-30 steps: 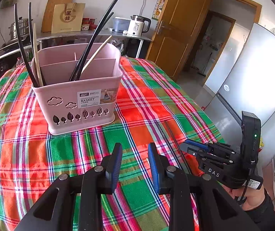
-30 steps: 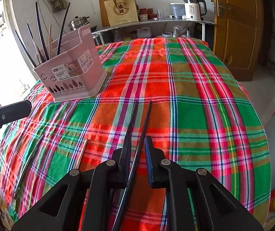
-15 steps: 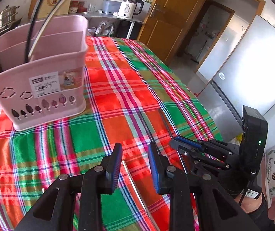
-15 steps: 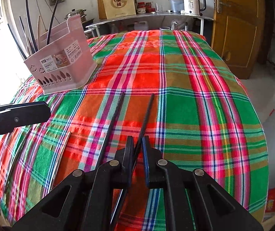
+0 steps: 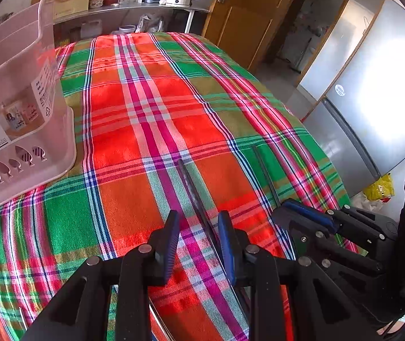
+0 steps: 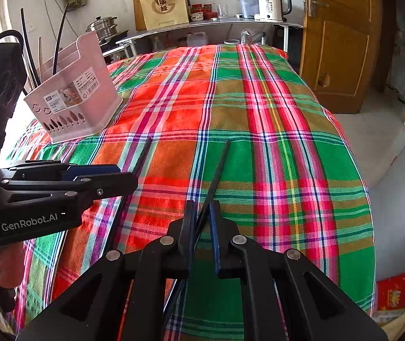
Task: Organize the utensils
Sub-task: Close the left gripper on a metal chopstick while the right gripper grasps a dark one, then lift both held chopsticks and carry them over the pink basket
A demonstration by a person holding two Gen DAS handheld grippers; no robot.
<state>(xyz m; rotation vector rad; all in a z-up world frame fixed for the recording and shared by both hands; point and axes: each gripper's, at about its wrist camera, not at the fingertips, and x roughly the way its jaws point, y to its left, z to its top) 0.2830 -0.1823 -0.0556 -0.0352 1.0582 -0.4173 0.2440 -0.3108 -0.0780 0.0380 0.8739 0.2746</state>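
Observation:
Two black chopsticks lie on the plaid tablecloth (image 5: 145, 99). One black chopstick (image 5: 191, 187) runs between the fingers of my left gripper (image 5: 199, 244), which is open and low over the cloth, pads clear of the stick. The second black chopstick (image 6: 216, 170) is pinched by my right gripper (image 6: 202, 227), which is shut on it near its lower half. In the left wrist view the right gripper (image 5: 302, 216) sits just right of the left one, holding that stick (image 5: 265, 170). The pink utensil basket (image 6: 83, 105) stands far left with several chopsticks upright in it.
A pale thin chopstick (image 5: 157, 321) lies on the cloth under the left gripper's body. The basket (image 5: 32, 130) is close on the left. A shelf with a kettle (image 6: 273, 2) is behind the table, with a wooden door (image 6: 338, 42) and fridge (image 5: 373, 99) to the right.
My left gripper has swung away from the basket, rightward and down, until it straddles a black chopstick. The right gripper's jaws have narrowed onto the other chopstick.

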